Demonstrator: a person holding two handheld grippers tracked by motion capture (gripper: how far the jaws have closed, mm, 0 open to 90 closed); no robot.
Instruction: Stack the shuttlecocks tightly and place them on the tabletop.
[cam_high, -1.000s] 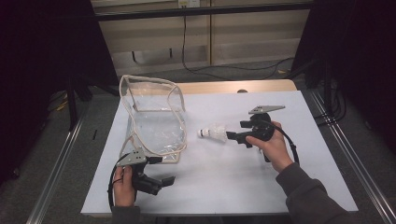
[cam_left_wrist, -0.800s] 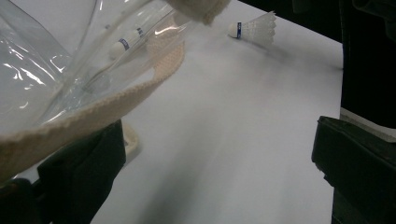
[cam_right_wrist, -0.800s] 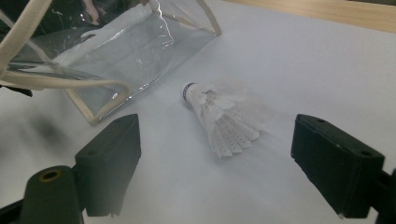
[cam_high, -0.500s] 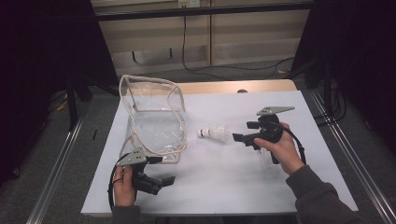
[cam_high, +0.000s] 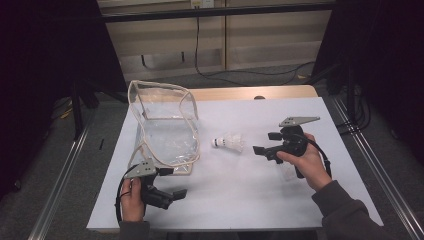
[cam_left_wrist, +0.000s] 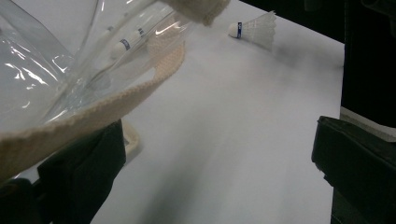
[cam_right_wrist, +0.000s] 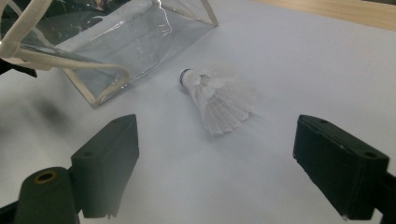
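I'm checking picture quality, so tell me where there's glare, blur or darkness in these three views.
High view: dark surroundings, evenly lit white table. Left gripper view: bright glare streaks on the clear bag, its near trim and the black jaws soft, the shuttlecock sharper. Right gripper view: shuttlecock slightly soft with a faint shadow, glints on the bag's plastic.

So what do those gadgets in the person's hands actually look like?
Each is a black hand-held tool with two blocky black jaws. The left gripper and right gripper each carry a grey three-cornered plate on top and trail a black cable. The right arm wears a dark grey sleeve.
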